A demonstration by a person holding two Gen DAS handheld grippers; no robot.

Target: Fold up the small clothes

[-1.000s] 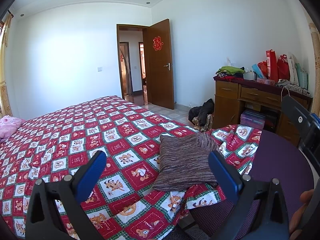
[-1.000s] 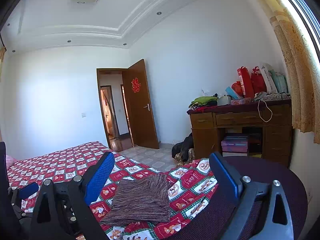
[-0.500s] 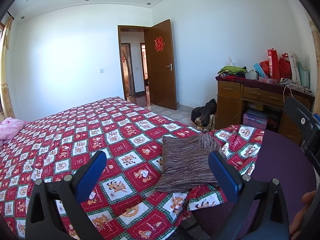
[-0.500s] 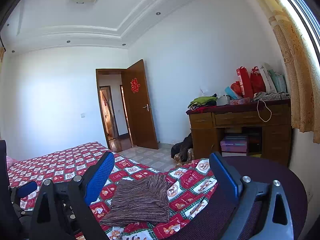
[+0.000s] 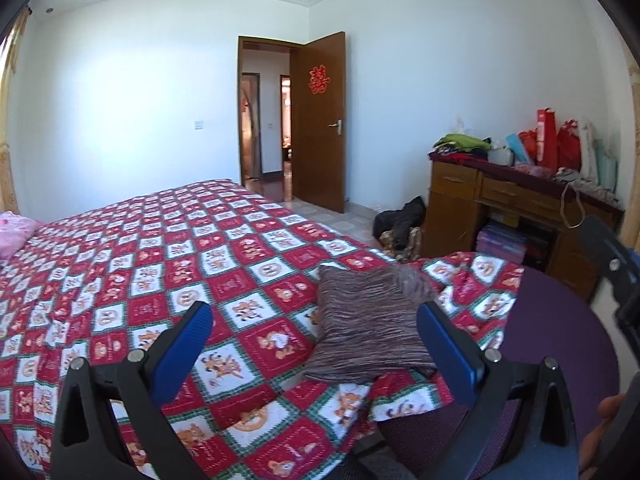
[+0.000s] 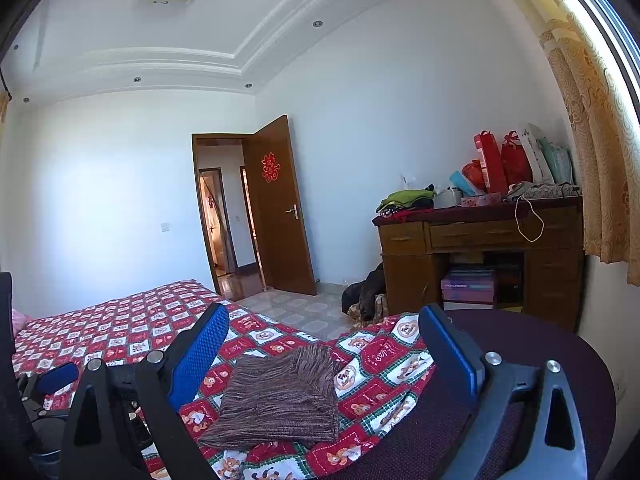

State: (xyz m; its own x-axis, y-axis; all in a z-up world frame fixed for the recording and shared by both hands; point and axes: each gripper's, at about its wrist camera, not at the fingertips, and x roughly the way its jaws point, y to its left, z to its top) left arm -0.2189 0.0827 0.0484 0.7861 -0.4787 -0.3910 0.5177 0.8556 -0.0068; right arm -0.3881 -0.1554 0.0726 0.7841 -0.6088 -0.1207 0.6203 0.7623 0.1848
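Observation:
A brown striped knit garment point(image 5: 368, 320) point(image 6: 280, 396) lies folded flat near the corner of the bed, on a red checked cartoon bedspread point(image 5: 160, 264) point(image 6: 120, 328). My left gripper point(image 5: 316, 340) is open, held above and short of the garment, nothing between its blue pads. My right gripper point(image 6: 324, 344) is open too, raised over the garment's near side, holding nothing. Part of the left gripper point(image 6: 56, 372) shows at the lower left of the right wrist view.
A purple chair back point(image 5: 560, 340) point(image 6: 520, 360) stands against the bed's right corner. A wooden desk point(image 5: 500, 204) point(image 6: 480, 248) piled with clothes and red bags lines the right wall. Dark bags point(image 5: 400, 220) lie on the floor. A pink pillow point(image 5: 16, 232) sits far left.
Both grippers stay open and almost still; the left wrist view has drifted slightly, so the garment sits a touch lower right. The garment itself has not moved.

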